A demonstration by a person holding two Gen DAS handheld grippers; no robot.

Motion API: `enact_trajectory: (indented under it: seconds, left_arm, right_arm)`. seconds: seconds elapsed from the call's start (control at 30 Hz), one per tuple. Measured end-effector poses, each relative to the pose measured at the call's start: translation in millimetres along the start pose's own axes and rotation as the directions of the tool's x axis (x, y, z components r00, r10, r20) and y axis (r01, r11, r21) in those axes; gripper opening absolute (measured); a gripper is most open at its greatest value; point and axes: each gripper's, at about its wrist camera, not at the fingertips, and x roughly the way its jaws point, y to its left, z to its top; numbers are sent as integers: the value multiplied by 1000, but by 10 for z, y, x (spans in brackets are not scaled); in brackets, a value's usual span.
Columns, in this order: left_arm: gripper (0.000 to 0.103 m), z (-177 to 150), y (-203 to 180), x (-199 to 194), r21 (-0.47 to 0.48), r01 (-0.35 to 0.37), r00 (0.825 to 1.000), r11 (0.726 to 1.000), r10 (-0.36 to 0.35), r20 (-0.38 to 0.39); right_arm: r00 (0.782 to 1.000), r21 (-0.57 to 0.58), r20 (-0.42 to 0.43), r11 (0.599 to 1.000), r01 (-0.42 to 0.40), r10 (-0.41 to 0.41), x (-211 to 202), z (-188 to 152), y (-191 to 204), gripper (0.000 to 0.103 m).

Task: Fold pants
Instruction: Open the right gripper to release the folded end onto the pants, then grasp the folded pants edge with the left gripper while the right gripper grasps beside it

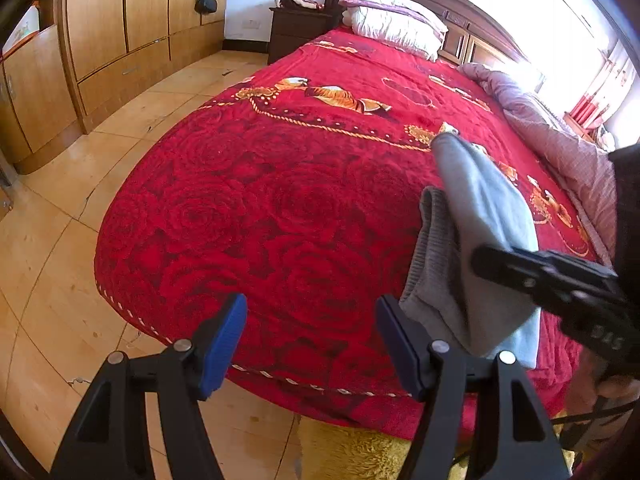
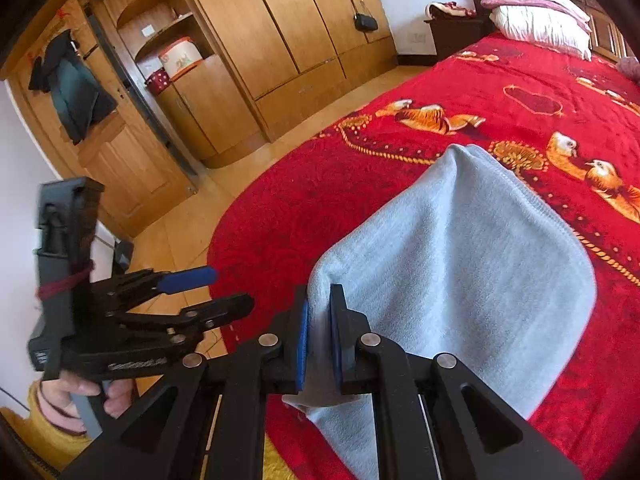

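Note:
Light grey-blue pants [image 2: 460, 264] hang folded from my right gripper [image 2: 320, 340], which is shut on their near edge, and they trail onto the red bedspread [image 2: 500, 92]. In the left wrist view the same pants [image 1: 480, 240] show a ribbed waistband on their left side, and the right gripper [image 1: 560, 284] holds them from the right. My left gripper [image 1: 312, 344] stands open over the bed's near corner, just left of the pants, with nothing between its blue pads [image 1: 224, 340]. From the right wrist view the left gripper [image 2: 204, 292] is at the lower left, jaws apart, held by a hand [image 2: 80, 396].
The red bedspread [image 1: 280, 200] covers a large bed with pillows [image 1: 392, 16] at the headboard and a pink quilt [image 1: 560, 152] bunched on the right. A wooden wardrobe [image 2: 280, 32] lines the wall beyond a tiled floor [image 1: 60, 260]. A yellow rug [image 1: 352, 452] lies at the bed's foot.

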Motion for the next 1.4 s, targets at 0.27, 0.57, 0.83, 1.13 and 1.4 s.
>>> enact_trajectory:
  seconds: [0.27,0.57,0.83,1.13,1.4]
  left_arm:
    - [70,79,-48,-50,18,5,1000,1000,-5,19]
    - [70,313,-477,-200,112,53,995,992,-61,73]
    - [70,463,-1015,111,205,146,989,968,-149,-1]
    - [70,458,-965,641,219,133,989,967,-114,-96]
    - [73,411,-822,874,210,191,976,959,-163,-143]
  right_arm:
    - [997,-8,70,999,31,-30,-308,-26,127,28]
    - [974,48,77,976,210,-214,-756,-229,-207,33]
    - [971,208,38,953,221,-234,-764,-491,-593,33]
    - [973,265,-11,938,225,-230,-597,-567,-798,33]
    - [986,375,-48,912,164,-158,-402,-702,-1071,39]
